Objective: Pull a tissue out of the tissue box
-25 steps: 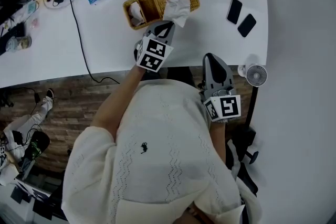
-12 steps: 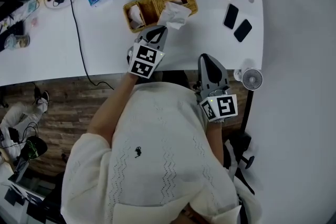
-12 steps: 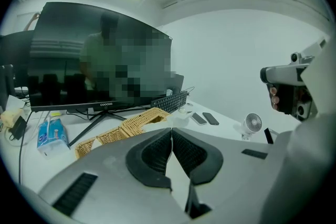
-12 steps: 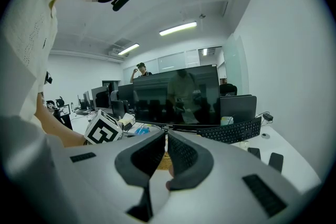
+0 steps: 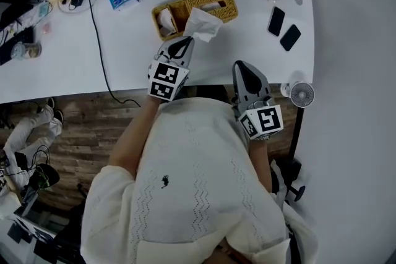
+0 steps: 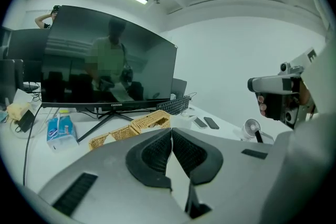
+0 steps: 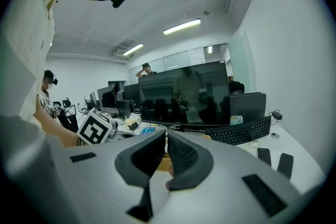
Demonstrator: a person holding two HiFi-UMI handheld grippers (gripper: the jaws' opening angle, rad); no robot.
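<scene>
While the left gripper has its jaws pinched shut on an edge of the white tissue, the sheet sits bunched just in front of the wicker tissue box on the white desk, and I cannot tell whether its far end has cleared the slot. Risk: if it has not, a sharp tug could tear the thin sheet or drag the light box toward the desk edge, since nothing steadies it; the right gripper hangs closed and empty at the near edge, well apart from the box
</scene>
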